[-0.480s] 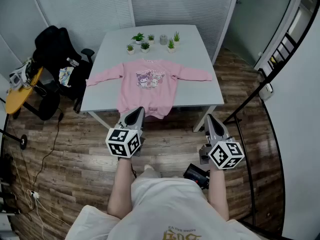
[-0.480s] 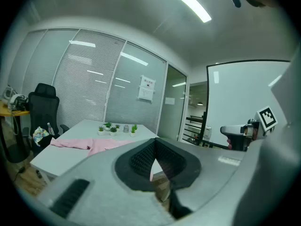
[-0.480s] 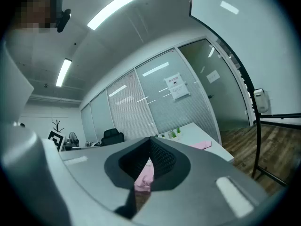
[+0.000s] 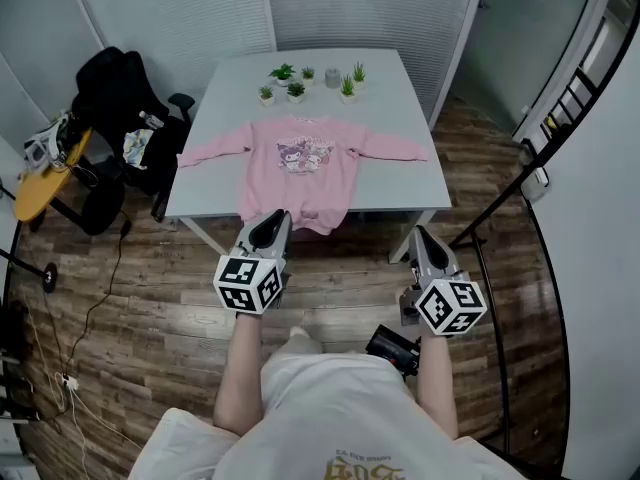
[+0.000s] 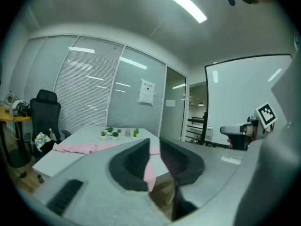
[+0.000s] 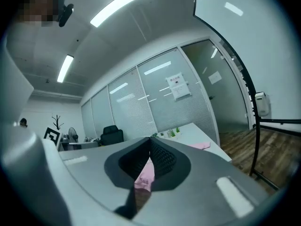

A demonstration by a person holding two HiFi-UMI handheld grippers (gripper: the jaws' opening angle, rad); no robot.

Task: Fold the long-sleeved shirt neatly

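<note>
A pink long-sleeved shirt (image 4: pixel 303 163) with a cartoon print lies flat on the pale grey table (image 4: pixel 390 93). Its sleeves are spread out to both sides and its hem hangs over the near edge. Both grippers hover over the wooden floor, short of the table. My left gripper (image 4: pixel 270 226) points at the hem, jaws shut on nothing. In the left gripper view (image 5: pixel 155 142) the shirt (image 5: pixel 75 147) lies ahead. My right gripper (image 4: pixel 420 238) is off the table's near right corner, shut and empty. The right gripper view (image 6: pixel 150 139) shows a pink sleeve (image 6: pixel 200 145) beyond it.
Small potted plants (image 4: pixel 300 83) and a grey cup (image 4: pixel 333 78) stand along the table's far side. A black office chair (image 4: pixel 120 108) draped with dark clothes and a yellow side table (image 4: pixel 40 183) are at the left. A black railing (image 4: pixel 530 168) runs at the right. Cables (image 4: pixel 90 318) trail across the floor.
</note>
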